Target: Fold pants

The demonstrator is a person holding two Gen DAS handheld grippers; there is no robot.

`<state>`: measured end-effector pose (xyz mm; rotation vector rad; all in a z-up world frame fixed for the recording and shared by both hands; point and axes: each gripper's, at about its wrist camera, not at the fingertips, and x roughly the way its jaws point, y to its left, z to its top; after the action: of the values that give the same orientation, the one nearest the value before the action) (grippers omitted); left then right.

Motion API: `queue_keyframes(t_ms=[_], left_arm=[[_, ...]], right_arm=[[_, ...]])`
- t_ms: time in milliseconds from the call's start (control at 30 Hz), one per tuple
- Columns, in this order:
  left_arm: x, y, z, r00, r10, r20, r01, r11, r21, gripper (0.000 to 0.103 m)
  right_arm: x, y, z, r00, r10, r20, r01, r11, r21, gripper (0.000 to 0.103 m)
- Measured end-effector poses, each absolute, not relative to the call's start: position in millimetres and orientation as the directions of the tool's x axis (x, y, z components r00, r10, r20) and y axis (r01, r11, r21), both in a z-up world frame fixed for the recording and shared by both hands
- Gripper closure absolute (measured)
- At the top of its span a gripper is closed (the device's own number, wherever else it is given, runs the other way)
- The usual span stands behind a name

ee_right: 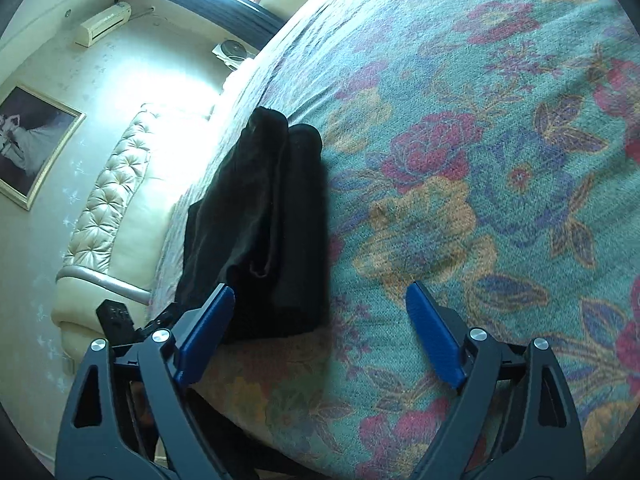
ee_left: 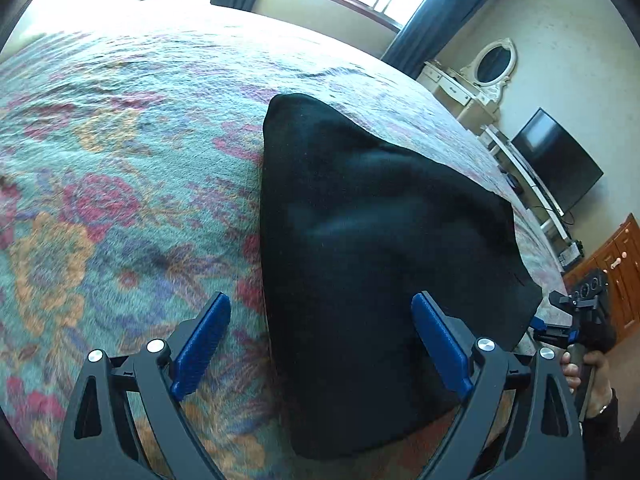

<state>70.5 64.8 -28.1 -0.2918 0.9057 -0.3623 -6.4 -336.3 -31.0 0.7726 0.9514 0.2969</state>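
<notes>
Both tongs (ee_left: 322, 312) (ee_right: 320, 304) released above folded black pants (ee_left: 372, 248); television (ee_left: 556, 160) only leftward.

Home bedroom, floral bedspread (ee_left: 120, 152), tufted headboard (ee_right: 112, 200), vanity mirror (ee_left: 494, 62), TV (ee_left: 558, 160), curtains (ee_left: 440, 12)
</notes>
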Motion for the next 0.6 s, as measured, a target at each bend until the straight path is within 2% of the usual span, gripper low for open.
queue_keyframes(t_ms=[167,333,467,600], left_arm=[[27,43,-16,0.625,-0.265,-0.734,0.149,0.964,-0.221,0.012],[-4,10,-3,0.677,-0.179,-0.714,0.171,0.982,-0.085,0.012],[-10,-12,-1,0.659,-0.188,-0.729,0.205,0.977,-0.066,0.012],[-14,-18,-1,0.653,-0.181,-0.735,0.187,0.979,-0.075,0.012]], right_arm=[[-29,-296,-19,0.587,0.345,-0.732,0.096,0.868,0.487,0.012],[-50,-252,-8,0.622,0.25,-0.742,0.028,0.94,0.341,0.008],[-62,-234,-4,0.646,0.214,-0.733,-0.019,0.964,0.265,0.008],[-66,-224,-1,0.648,0.219,-0.729,-0.035,0.965,0.259,0.005]])
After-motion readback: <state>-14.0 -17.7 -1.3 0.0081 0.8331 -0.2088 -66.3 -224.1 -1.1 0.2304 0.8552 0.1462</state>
